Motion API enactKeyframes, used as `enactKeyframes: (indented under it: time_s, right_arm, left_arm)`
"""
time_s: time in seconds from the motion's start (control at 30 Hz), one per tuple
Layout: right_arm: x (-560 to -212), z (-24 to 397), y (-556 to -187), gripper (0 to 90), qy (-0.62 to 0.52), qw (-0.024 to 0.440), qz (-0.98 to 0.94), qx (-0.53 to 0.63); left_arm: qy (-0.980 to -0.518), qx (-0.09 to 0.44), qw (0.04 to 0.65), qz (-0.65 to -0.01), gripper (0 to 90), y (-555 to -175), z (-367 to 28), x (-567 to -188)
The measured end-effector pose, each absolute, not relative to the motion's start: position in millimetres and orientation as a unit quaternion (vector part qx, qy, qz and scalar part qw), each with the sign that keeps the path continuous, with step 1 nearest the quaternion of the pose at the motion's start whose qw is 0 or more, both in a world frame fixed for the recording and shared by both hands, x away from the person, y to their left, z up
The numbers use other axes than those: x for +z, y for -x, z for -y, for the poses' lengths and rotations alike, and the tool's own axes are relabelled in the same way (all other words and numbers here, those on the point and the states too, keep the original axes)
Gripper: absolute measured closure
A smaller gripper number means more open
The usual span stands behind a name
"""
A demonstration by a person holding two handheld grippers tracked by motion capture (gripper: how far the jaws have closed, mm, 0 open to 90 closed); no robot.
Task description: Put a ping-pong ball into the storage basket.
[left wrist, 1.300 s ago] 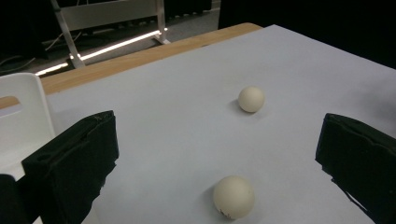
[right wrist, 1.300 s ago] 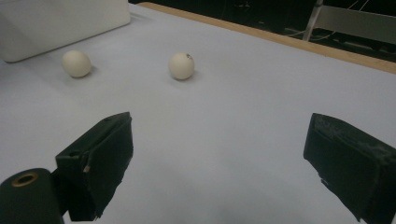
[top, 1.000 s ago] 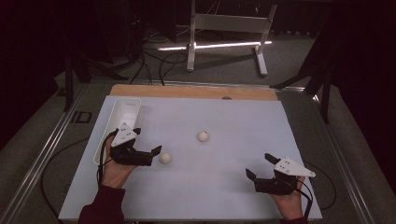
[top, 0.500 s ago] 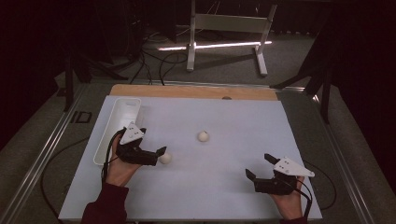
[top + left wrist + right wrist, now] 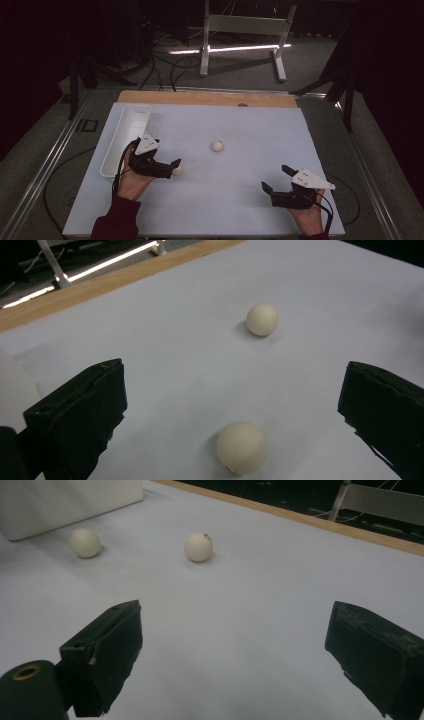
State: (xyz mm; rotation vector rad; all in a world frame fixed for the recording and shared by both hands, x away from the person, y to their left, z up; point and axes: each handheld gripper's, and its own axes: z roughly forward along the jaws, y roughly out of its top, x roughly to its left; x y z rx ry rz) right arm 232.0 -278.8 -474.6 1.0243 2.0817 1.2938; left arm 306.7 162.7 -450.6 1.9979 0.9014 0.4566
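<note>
Overhead, a white sheet [image 5: 250, 200] covers the table in a dark room.

We see a long white tray [image 5: 131, 131] lying empty along the left edge of the white surface [image 5: 250, 120], near its far left corner. A cream ball [image 5: 217, 146] rests alone near the middle of the surface. A wooden strip [image 5: 200, 98] runs along the far edge. Beyond it, a white metal stand [image 5: 240, 27] and dark cables [image 5: 165, 65] sit on the floor.
</note>
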Motion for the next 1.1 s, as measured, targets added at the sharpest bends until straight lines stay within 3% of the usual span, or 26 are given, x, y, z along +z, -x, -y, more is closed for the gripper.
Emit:
enactKeyframes:
  time_s: [1.1]
  right_arm:
    - [-473, 276, -231, 7.7, -0.366, 0.242, -0.765, 0.471]
  left_arm:
    - [-0.819, 0.168, 0.379, -0.397, 0.0, -313, -128, -482]
